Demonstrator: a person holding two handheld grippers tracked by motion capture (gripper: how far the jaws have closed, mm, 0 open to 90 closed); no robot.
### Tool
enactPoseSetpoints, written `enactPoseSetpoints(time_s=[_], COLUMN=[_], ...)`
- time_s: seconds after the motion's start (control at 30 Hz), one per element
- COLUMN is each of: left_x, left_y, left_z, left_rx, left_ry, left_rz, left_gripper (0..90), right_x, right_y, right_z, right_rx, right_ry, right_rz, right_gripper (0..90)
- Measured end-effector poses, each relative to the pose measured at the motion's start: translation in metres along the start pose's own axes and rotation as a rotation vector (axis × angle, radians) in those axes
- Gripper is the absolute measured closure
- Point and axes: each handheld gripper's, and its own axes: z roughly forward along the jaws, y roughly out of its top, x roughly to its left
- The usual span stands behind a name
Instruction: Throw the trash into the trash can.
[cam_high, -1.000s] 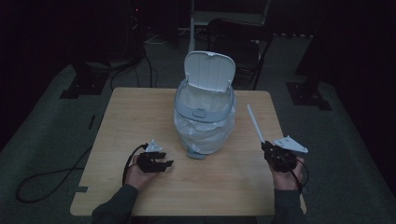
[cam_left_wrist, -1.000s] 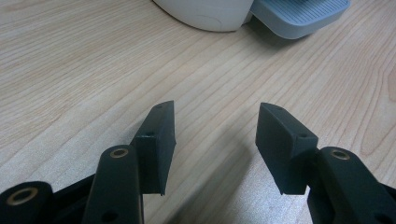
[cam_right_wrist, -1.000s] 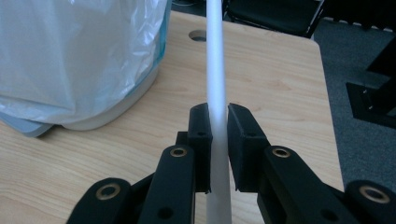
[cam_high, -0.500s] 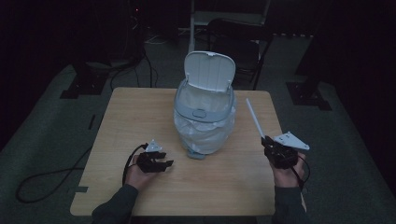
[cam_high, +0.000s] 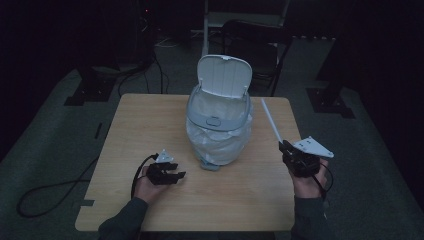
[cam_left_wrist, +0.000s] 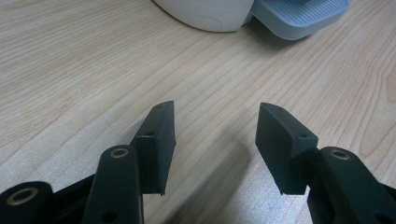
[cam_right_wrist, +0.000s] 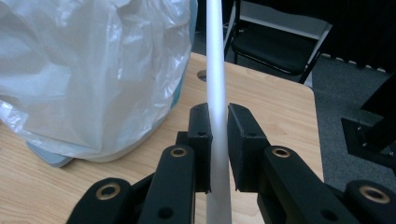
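Note:
A white pedal bin with its lid up and a plastic liner hanging over its rim stands mid-table. My right gripper at the table's right edge is shut on a long white rod, which points up and away; in the right gripper view the rod runs straight up between the jaws. My left gripper rests low on the table at the front left, open, with bare wood between its jaws. The bin's base and grey pedal lie beyond the left gripper.
The wooden table has bare room left of the bin and along the front. A dark chair stands behind the table's far edge, and cables trail on the floor at the left.
My right gripper has risen a little with the rod still in it. The left gripper and the bin have not moved.

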Motion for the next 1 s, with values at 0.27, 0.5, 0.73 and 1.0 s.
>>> enactPoseSetpoints(time_s=[0.27,0.5,0.73,1.0], left_x=[0.000,0.000,0.000,0.000], left_y=[0.000,0.000,0.000,0.000], left_z=[0.000,0.000,0.000,0.000], left_rx=[0.000,0.000,0.001,-0.003], left_ry=[0.000,0.001,0.001,0.001], left_rz=[0.000,0.000,0.000,-0.004], left_gripper=[48.5,48.6,48.5,48.5], right_x=[0.005,0.009,0.014,0.022], right_y=[0.008,0.013,0.018,0.026], right_z=[-0.002,-0.004,-0.007,-0.007], right_rx=[-0.020,-0.033,-0.057,-0.078], right_ry=[0.016,0.026,0.039,0.061], right_rz=[-0.020,-0.030,-0.048,-0.072], right_gripper=[79.9,79.8,79.8,79.8])
